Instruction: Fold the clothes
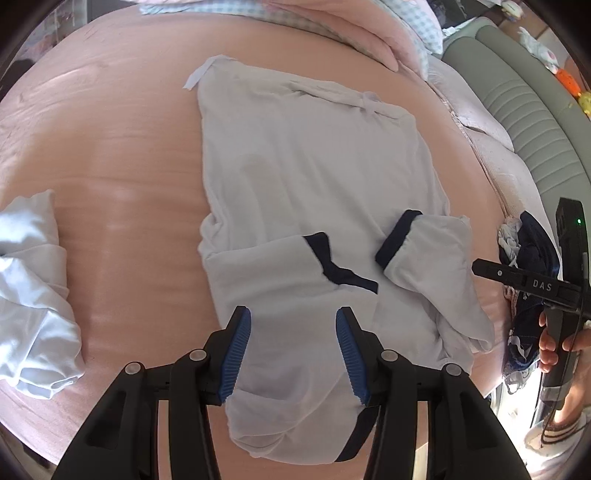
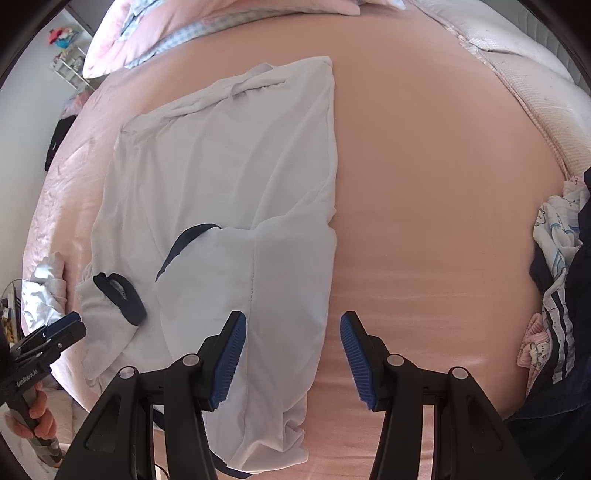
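A white long-sleeved top lies flat on the pink bed sheet, both sleeves folded inward over the body. Their navy cuffs almost meet. My left gripper hangs open just above the near end of the top, nothing pinched between its blue pads. In the right wrist view the same top fills the left half. My right gripper stands open over its right edge, one pad above the cloth and one above the bare sheet. Each gripper shows at the edge of the other's view.
A crumpled white garment lies on the sheet to the left. A heap of navy and patterned clothes sits at the right edge of the bed. A pink quilt lies at the far end, and a grey padded surface runs beyond the bed.
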Tool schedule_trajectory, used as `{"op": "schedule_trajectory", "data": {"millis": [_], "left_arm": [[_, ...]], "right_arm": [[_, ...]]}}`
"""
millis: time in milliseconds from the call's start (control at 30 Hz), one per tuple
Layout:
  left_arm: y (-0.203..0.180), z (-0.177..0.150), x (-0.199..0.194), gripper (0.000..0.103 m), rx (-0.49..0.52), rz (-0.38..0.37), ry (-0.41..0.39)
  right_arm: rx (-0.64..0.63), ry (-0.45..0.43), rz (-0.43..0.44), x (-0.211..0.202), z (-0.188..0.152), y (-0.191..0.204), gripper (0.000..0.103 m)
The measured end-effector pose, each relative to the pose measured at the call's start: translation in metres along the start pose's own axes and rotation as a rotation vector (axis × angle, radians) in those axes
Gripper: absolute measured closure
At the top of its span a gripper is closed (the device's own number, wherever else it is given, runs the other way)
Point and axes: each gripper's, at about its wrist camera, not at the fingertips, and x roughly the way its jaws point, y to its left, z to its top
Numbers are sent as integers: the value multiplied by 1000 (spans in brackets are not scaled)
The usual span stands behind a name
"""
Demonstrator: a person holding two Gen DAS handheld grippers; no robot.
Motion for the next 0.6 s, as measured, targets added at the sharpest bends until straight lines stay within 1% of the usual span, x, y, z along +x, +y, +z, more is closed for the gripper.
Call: {"op": "schedule_trajectory", "data": {"millis": [100,167,233,300,367,433,600], "left_arm": [[-25,-1,3,58,50,9,-9],[-40,-1,10,58,77,26,1],[-54,-2,19,58,97,35,11],[-69,-3,28,58,115,33,23],[-82,-4,36,58,132,18,35],[-96,-3,42,58,151,0,38],[-128,3,53,58,209,-36,22]], "right_arm": [[9,3,-4,-4,0,-4,50],[12,10,5,-5,-2,-5,50],[5,15,-7,-5,-2,-3,50],[-11,15,-37,-4,1,3,50],[-30,16,-63,-3,7,8,50],[-46,17,-71,-5,12,10,50],[-66,13,-84,-7,27,11,50]]}}
